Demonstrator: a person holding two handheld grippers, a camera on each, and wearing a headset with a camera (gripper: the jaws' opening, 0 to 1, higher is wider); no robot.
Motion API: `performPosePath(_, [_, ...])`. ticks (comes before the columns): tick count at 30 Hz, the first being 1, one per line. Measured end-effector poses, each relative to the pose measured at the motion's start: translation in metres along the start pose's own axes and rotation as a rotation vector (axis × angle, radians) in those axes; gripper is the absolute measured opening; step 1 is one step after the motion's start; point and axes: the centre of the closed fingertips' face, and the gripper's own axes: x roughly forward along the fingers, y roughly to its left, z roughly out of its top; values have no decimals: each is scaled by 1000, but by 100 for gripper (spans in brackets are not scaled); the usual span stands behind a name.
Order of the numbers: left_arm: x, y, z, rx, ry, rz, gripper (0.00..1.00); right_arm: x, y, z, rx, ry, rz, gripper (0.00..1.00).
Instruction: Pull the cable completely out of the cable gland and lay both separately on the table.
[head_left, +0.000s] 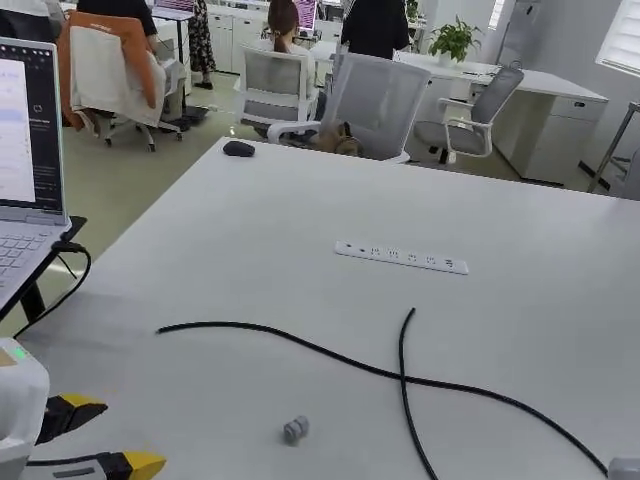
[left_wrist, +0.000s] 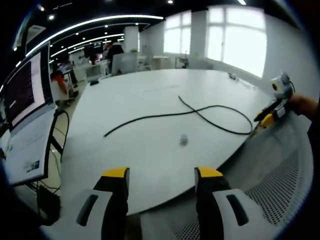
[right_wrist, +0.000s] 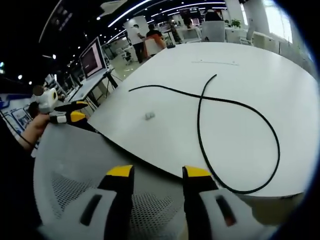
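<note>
Lying on the white desk (head_left: 250, 230), a black cable (head_left: 330, 352) is crossing over itself in a loose loop. A small grey cable gland (head_left: 295, 430) is sitting apart from the cable, near the desk's front edge. The left tool (left_wrist: 162, 175) and the right tool (right_wrist: 152, 172) are hovering just off that edge, over a grey mesh surface (left_wrist: 280, 170). Each is gaping wide and grasping nothing. A white power strip (head_left: 400, 257) is resting farther back.

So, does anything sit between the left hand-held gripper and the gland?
Nothing visible: bare table separates the left hand-held gripper from the gland; the cable lies beyond it, apart.
</note>
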Motion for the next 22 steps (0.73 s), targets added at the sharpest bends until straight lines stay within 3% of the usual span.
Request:
performPosePath(4, [3, 3, 1, -29, -3, -4, 57, 1, -1, 1, 15, 5, -10, 47])
performPosePath(10, [1, -2, 0, -14, 6, -13, 57, 2, 1, -1, 11, 15, -5, 46])
performPosePath(22, [2, -3, -5, 4, 31, -17, 55, 10, 10, -10, -49, 91, 7, 44])
